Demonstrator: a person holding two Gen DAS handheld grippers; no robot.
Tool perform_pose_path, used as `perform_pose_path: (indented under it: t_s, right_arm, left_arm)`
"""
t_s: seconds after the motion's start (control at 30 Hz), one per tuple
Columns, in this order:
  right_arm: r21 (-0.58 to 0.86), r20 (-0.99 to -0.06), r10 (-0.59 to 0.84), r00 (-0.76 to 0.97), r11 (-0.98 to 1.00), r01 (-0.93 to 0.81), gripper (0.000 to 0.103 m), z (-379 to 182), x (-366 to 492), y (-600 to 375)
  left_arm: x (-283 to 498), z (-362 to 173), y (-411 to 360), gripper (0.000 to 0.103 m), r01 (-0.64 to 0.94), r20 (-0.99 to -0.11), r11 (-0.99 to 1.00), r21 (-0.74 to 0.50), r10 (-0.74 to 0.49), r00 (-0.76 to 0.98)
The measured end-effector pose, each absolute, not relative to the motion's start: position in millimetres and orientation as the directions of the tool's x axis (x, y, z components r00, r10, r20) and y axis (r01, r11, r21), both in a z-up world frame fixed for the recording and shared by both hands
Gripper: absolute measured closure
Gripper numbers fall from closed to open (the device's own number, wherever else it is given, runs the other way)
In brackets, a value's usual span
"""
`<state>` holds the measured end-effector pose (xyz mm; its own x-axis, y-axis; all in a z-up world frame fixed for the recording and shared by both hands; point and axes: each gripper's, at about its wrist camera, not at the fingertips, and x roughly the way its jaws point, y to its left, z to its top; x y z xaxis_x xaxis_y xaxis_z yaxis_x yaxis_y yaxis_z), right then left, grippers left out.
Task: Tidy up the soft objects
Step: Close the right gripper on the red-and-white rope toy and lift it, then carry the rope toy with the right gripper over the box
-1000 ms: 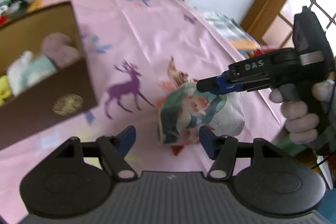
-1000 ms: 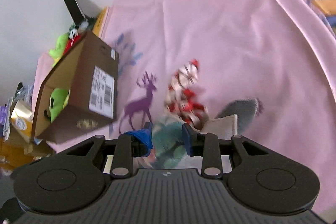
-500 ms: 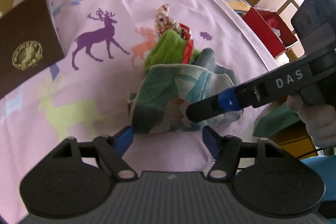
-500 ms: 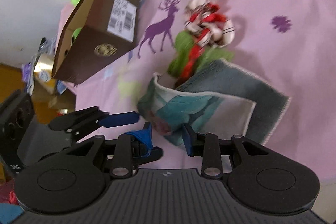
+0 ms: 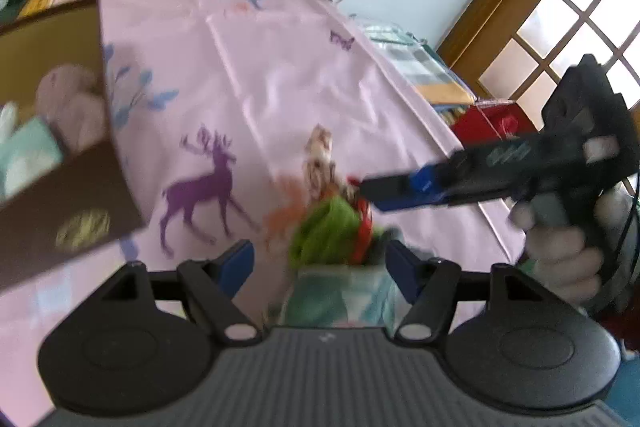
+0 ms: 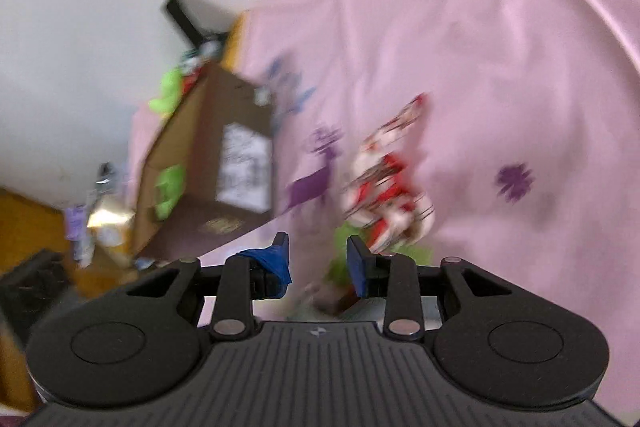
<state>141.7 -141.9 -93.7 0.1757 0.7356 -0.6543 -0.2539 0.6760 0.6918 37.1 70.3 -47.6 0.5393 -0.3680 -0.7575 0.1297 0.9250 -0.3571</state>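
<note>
STEP: gather cloth pile (image 5: 340,239) | LOCATION: near edge of pink sheet (image 5: 280,75), right of box (image 5: 68,163) | left gripper (image 5: 320,263): released, straddling pile | right gripper (image 6: 316,255): released, nothing pinched | ADVICE: grip deep, lift slowly toward box.

A green plush toy (image 5: 326,235) lies heaped on the pink sheet, a red-and-white patterned cloth (image 5: 320,163) at its twelve o'clock, a teal floral towel (image 5: 340,301) at six.
</note>
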Motion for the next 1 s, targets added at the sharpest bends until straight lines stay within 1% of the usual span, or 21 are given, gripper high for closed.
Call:
perform_pose_path:
  t_s: [0.1,0.27,0.33,0.4,0.5,0.57,0.63,0.77,0.87,1.0]
  right_arm:
    - [0.629,-0.711,0.672,0.209,0.740,-0.239,0.087,-105.6,150.3,-138.4]
    - [0.627,-0.729,0.656,0.196,0.754,-0.194,0.087,-124.3,165.2,-140.6]
    - [0.657,-0.715,0.678,0.170,0.735,-0.169,0.087,-130.0,169.0,-142.9]
    - [0.688,-0.696,0.702,0.150,0.712,-0.141,0.087,-135.2,171.0,-142.9]
    - [0.715,-0.677,0.721,0.149,0.692,-0.098,0.087,-139.8,174.8,-141.6]
    - [0.741,-0.656,0.744,0.126,0.667,-0.078,0.090,-144.4,179.6,-137.9]
    - [0.757,-0.638,0.763,0.107,0.646,-0.097,0.093,-144.6,181.5,-134.1]
    - [0.764,-0.623,0.772,0.127,0.635,-0.112,0.100,-142.9,184.3,-134.7]
    - [0.791,-0.587,0.796,0.151,0.603,-0.105,0.103,-137.3,191.5,-139.2]
    - [0.796,-0.550,0.812,0.198,0.581,-0.172,0.103,-109.6,200.3,-143.0]
  left_arm:
    - [56.5,-55.0,64.6,0.037,0.136,-0.752,0.918,-0.372,-0.384,0.536]
    - [76.8,-71.1,52.5,0.039,0.136,-0.774,0.915,-0.380,-0.395,0.495]
    - [82.6,-73.2,52.5,0.039,0.143,-0.762,0.905,-0.400,-0.415,0.497]
    - [91.4,-76.8,52.7,0.044,0.146,-0.758,0.898,-0.416,-0.431,0.490]
    - [105.6,-85.5,49.7,0.045,0.145,-0.772,0.898,-0.415,-0.432,0.466]
    - [112.3,-91.2,49.6,0.045,0.144,-0.776,0.894,-0.424,-0.440,0.452]
    - [119.0,-97.8,51.6,0.046,0.135,-0.780,0.889,-0.437,-0.449,0.435]
    - [130.5,-106.6,56.4,0.049,0.110,-0.779,0.876,-0.469,-0.469,0.417]
    - [134.5,-97.6,58.3,0.049,0.118,-0.759,0.869,-0.481,-0.480,0.439]
    - [139.5,-71.9,56.9,0.050,0.162,-0.727,0.871,-0.464,-0.479,0.492]
